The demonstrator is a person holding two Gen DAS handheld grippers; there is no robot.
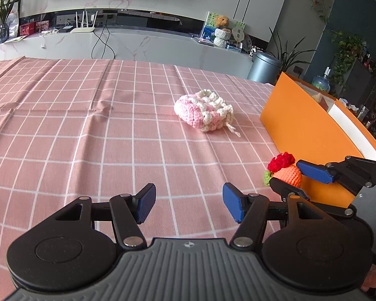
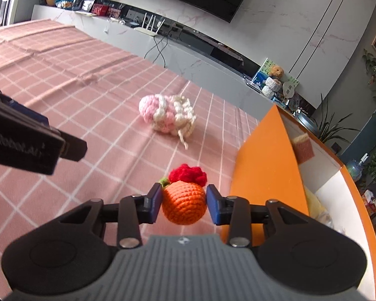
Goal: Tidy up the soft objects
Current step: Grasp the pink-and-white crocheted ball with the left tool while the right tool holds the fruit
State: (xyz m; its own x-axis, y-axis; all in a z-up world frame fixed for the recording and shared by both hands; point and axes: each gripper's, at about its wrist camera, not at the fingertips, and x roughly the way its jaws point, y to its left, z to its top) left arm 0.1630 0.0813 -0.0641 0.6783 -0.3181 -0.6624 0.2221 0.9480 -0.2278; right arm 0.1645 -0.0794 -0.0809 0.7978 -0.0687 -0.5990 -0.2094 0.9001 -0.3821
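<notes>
- The right gripper (image 2: 183, 204) has the orange crocheted fruit (image 2: 183, 204) between its blue pads; the left pad touches it, the right one stands a sliver off.
- The fruit sits low over the pink checked tablecloth (image 1: 87, 130), just beside the orange box (image 2: 263, 165).
- The left gripper (image 1: 188, 204) is spread wide, holding nothing.
- A pink-and-cream crocheted pouch (image 1: 203, 110) lies further out on the cloth.

Each gripper (image 1: 188, 202) (image 2: 184, 204) has black linkage arms with silver rivets, ribbed blue pads (image 1: 145, 202) and a grooved grey base behind.
</notes>
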